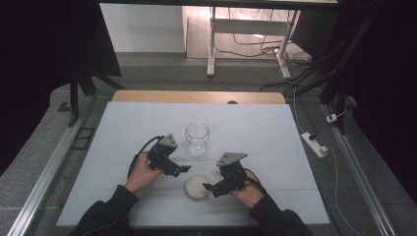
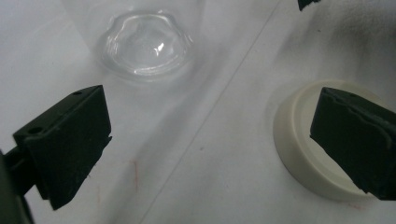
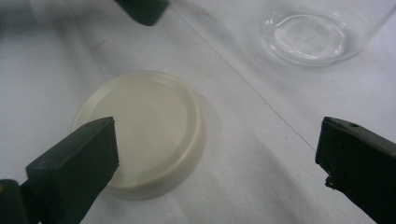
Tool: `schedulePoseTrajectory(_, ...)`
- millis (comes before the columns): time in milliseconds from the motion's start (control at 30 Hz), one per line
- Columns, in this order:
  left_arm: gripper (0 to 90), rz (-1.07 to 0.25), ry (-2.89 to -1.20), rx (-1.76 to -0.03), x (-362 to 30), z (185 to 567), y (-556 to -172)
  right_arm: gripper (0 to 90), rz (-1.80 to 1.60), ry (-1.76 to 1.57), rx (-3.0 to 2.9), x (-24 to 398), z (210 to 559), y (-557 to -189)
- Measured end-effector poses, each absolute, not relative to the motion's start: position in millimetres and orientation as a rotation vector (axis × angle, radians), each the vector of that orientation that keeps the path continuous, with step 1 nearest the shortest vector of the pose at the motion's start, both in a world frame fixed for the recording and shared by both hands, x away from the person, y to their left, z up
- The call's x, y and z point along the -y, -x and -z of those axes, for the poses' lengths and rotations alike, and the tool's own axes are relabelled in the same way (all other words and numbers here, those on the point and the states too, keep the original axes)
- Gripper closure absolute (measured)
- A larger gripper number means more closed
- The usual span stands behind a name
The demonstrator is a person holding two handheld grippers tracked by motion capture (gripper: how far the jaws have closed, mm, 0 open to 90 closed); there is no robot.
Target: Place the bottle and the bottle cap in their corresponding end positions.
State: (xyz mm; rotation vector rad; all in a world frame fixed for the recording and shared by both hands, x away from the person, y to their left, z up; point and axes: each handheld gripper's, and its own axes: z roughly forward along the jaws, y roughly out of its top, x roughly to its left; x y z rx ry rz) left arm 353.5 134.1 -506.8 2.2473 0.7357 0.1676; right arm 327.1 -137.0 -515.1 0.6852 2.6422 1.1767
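1 glass jar (image 1: 197, 138), 1 cream lid (image 1: 197, 187), 2 grippers

Jar (image 1: 197, 138): clear glass, glossy, smooth, with bright highlights on its thick base. Lid (image 1: 197, 186): cream plastic, smooth, satin finish. Bench (image 1: 255, 132): matt white covering with faint creases and a few reddish marks; bare wood edge at 12 o'clock. Left tool (image 1: 183, 168) and right tool (image 1: 207, 187): matt black plastic jaws.

no readable text, labels or numbers
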Motion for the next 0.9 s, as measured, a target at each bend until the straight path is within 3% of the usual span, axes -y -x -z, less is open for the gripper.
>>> schedulePoseTrajectory(900, 0.0, -0.177, -2.188, -0.811, -175, 504, -299, 0.0, -1.13, -0.766, -2.629, 168, 509, -323)
